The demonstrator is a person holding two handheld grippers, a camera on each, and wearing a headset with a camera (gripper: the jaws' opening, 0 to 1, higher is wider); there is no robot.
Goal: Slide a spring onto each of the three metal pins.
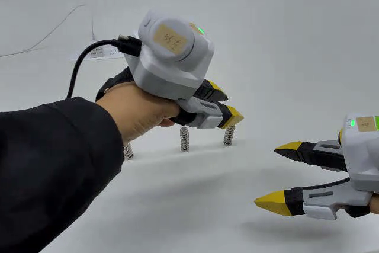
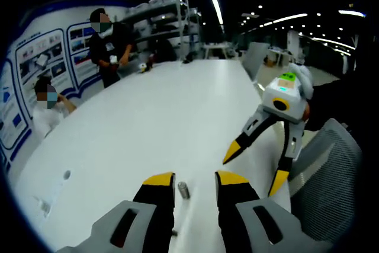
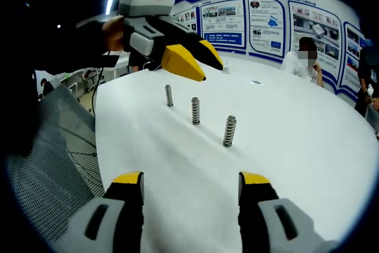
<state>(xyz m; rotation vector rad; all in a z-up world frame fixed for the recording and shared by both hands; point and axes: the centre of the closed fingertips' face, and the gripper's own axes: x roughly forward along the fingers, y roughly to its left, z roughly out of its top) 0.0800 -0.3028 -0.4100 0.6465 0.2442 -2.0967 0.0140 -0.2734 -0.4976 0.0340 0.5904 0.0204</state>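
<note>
Jaws empty; left hand-held gripper (image 1: 232, 106) narrowly parted, right hand-held gripper (image 1: 267, 175) wide

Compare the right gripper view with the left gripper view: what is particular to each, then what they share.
Right gripper view: three springs upright in a row, the left tool hovering near them. Left gripper view: one spring between its own tool tips, the right tool, a standing person. Shared: the white table, wall posters, a seated person.
</note>
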